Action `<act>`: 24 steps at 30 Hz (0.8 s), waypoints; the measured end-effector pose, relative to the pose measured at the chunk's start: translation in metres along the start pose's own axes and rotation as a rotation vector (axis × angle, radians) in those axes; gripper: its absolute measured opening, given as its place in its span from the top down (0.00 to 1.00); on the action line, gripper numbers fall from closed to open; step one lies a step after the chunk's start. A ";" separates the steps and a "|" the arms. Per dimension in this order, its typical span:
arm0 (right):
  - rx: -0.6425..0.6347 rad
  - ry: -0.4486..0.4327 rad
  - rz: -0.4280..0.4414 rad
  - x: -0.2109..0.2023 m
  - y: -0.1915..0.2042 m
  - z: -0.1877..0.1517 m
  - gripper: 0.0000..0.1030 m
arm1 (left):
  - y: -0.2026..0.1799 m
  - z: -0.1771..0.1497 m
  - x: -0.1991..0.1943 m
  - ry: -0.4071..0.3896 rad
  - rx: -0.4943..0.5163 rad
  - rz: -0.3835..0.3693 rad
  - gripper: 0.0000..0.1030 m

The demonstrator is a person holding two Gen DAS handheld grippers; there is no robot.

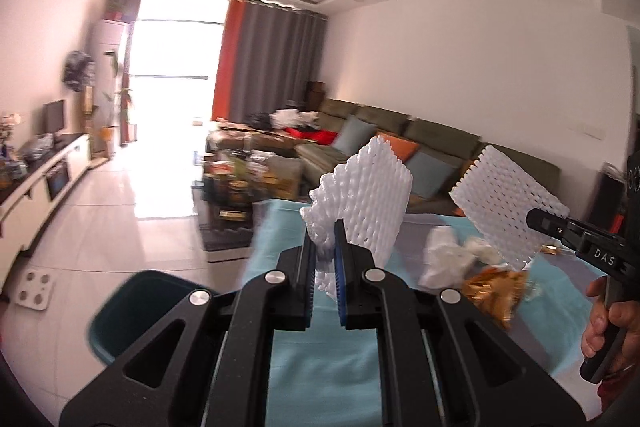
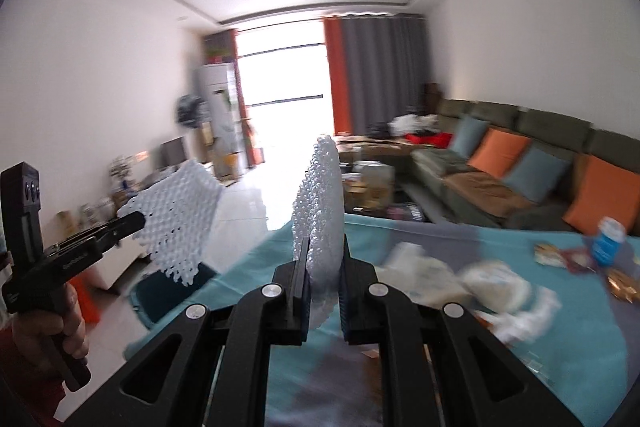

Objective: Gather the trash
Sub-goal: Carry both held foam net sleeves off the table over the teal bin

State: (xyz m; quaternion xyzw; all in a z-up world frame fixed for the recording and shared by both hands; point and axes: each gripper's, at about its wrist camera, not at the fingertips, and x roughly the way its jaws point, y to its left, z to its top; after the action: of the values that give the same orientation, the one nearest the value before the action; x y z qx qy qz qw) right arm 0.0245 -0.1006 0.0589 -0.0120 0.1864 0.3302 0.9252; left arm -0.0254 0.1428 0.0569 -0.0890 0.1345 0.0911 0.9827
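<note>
My left gripper [image 1: 324, 241] is shut on a white foam net sleeve [image 1: 372, 195], which stands up from the jaws above the table's left end. My right gripper [image 2: 325, 247] is shut on a second white foam net [image 2: 324, 199], seen edge-on and held upright. Each wrist view also shows the other hand: the right gripper [image 1: 535, 219] with its foam net [image 1: 508, 203] at the right edge, and the left gripper [image 2: 136, 222] with its foam net [image 2: 180, 223] at the left. A dark teal bin [image 1: 132, 303] [image 2: 172, 291] stands on the floor beside the table.
On the teal tablecloth [image 2: 540, 347] lie crumpled white tissues [image 1: 444, 259] [image 2: 500, 283], gold wrappers [image 1: 496, 287] [image 2: 622, 287] and a blue and white cup [image 2: 608, 239]. Behind it are a green sofa [image 2: 500, 163] and a cluttered coffee table [image 1: 240, 183]. A white scale [image 1: 34, 287] lies on the floor.
</note>
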 end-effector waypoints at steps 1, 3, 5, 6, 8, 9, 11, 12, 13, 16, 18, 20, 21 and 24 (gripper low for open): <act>-0.010 0.008 0.046 0.013 0.009 0.004 0.90 | 0.007 0.002 -0.007 -0.004 -0.002 0.029 0.91; -0.038 0.014 0.101 0.030 0.024 0.010 0.90 | 0.025 0.003 -0.014 -0.005 -0.011 0.083 0.91; -0.058 0.029 0.150 0.048 0.038 0.015 0.90 | 0.044 0.004 -0.018 -0.004 -0.023 0.131 0.91; -0.061 0.035 0.178 0.056 0.045 0.017 0.90 | 0.051 0.005 -0.022 -0.001 -0.032 0.150 0.91; -0.083 0.069 0.222 0.077 0.061 0.022 0.90 | 0.067 0.003 -0.027 0.005 -0.047 0.203 0.91; -0.089 0.088 0.255 0.090 0.069 0.024 0.90 | 0.076 0.002 -0.029 0.014 -0.057 0.229 0.91; -0.113 0.135 0.293 0.113 0.087 0.026 0.90 | 0.094 -0.001 -0.029 0.022 -0.074 0.270 0.91; -0.120 0.161 0.312 0.126 0.097 0.026 0.90 | 0.104 -0.003 -0.030 0.035 -0.084 0.297 0.91; -0.127 0.180 0.333 0.137 0.107 0.027 0.90 | 0.113 -0.006 -0.030 0.042 -0.091 0.314 0.91; -0.156 0.256 0.364 0.169 0.134 0.024 0.90 | 0.135 -0.013 -0.028 0.078 -0.117 0.358 0.91; -0.170 0.327 0.372 0.196 0.151 0.017 0.90 | 0.144 -0.018 -0.023 0.100 -0.129 0.389 0.91; -0.172 0.387 0.380 0.215 0.164 0.009 0.90 | 0.157 -0.027 -0.014 0.130 -0.148 0.415 0.91; -0.180 0.404 0.378 0.221 0.169 0.005 0.90 | 0.162 -0.031 -0.010 0.142 -0.153 0.420 0.91; -0.173 0.510 0.382 0.249 0.184 -0.008 0.90 | 0.174 -0.044 0.012 0.183 -0.176 0.443 0.91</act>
State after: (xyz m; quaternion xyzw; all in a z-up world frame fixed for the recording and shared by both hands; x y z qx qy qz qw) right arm 0.0854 0.1933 -0.0181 -0.1376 0.3824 0.4988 0.7655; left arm -0.0604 0.3042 -0.0140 -0.1503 0.2307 0.3070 0.9110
